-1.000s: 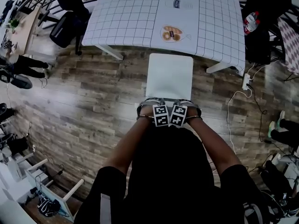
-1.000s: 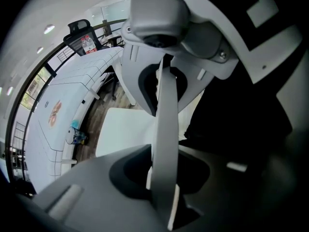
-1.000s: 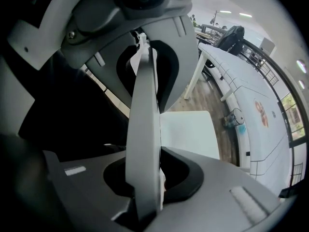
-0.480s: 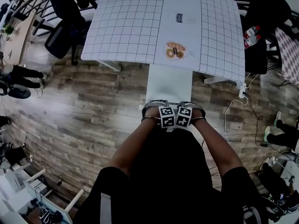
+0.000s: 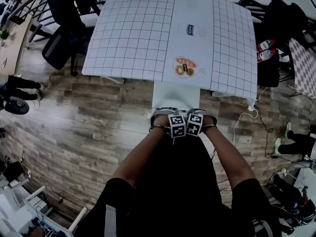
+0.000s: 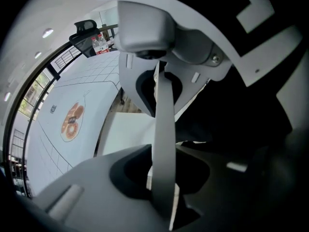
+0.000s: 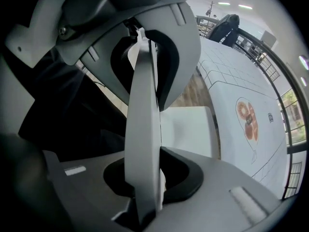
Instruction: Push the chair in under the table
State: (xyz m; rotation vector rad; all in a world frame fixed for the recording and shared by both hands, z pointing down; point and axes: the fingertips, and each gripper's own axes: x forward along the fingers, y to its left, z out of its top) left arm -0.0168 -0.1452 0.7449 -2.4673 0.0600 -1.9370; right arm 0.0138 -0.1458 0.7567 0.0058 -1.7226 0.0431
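Observation:
The white chair [image 5: 176, 96] stands in front of me, its seat partly under the table [image 5: 133, 38], which wears a white grid cloth. My left gripper [image 5: 177, 126] and right gripper [image 5: 194, 123] sit side by side at the top of the chair's backrest. In the left gripper view the thin white backrest edge [image 6: 163, 124] runs between the jaws of the left gripper [image 6: 161, 129], which is shut on it. The right gripper view shows the same: the backrest edge [image 7: 143, 129] is clamped in the right gripper [image 7: 144, 134], with the seat [image 7: 189, 124] and the table [image 7: 236, 86] beyond.
A doughnut picture [image 5: 185, 66] and a small label are printed on the cloth. Dark office chairs [image 5: 61, 28] stand at the table's far left. A black chair with bottles [image 5: 266, 48] is at the right, and a power strip with a cable [image 5: 252, 113] lies on the wooden floor.
The chair has slid forward under the table with both grippers on its backrest. Less of the seat shows now, and the table's near edge is closer to my hands.

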